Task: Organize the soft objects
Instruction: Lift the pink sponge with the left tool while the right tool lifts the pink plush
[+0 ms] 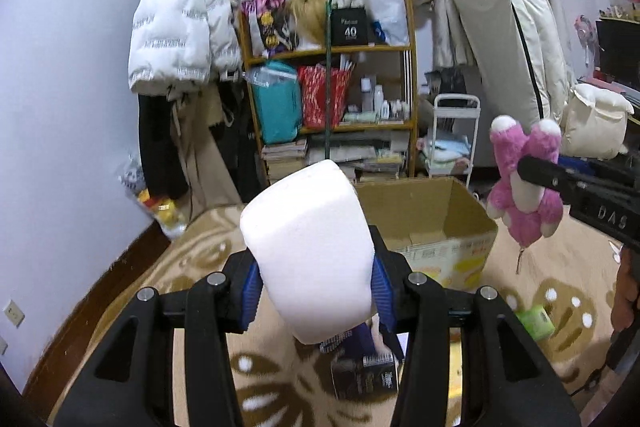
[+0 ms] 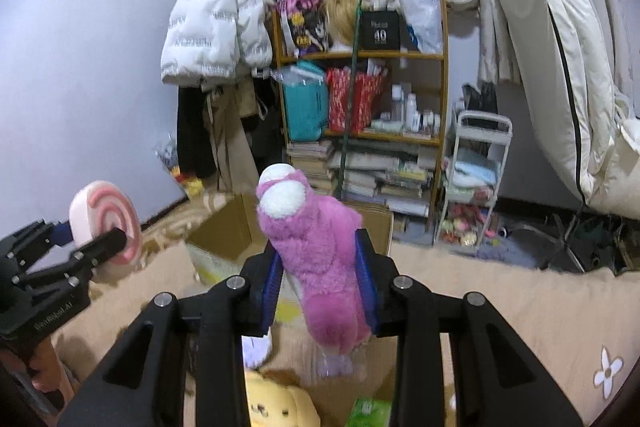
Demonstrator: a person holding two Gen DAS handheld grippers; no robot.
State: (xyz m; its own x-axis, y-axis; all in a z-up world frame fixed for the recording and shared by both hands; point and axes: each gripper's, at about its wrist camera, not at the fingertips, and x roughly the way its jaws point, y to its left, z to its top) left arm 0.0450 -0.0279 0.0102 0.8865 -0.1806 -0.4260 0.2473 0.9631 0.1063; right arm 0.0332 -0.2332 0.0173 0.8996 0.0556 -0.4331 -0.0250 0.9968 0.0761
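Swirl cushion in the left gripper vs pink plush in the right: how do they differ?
Shape: the cushion is a smooth round drum; the pink plush is a furry figure with limbs.
Colour: the cushion is white with a pink spiral on its flat face; the plush is pink with white tips.
Grip: the left gripper clamps the cushion's curved sides; the right gripper clamps the plush's body.
Shared: both are held in the air near the cardboard box.

A white round cushion [image 1: 308,251] with pink spiral face and a pink plush [image 2: 320,267] hang above an open cardboard box [image 1: 440,223].
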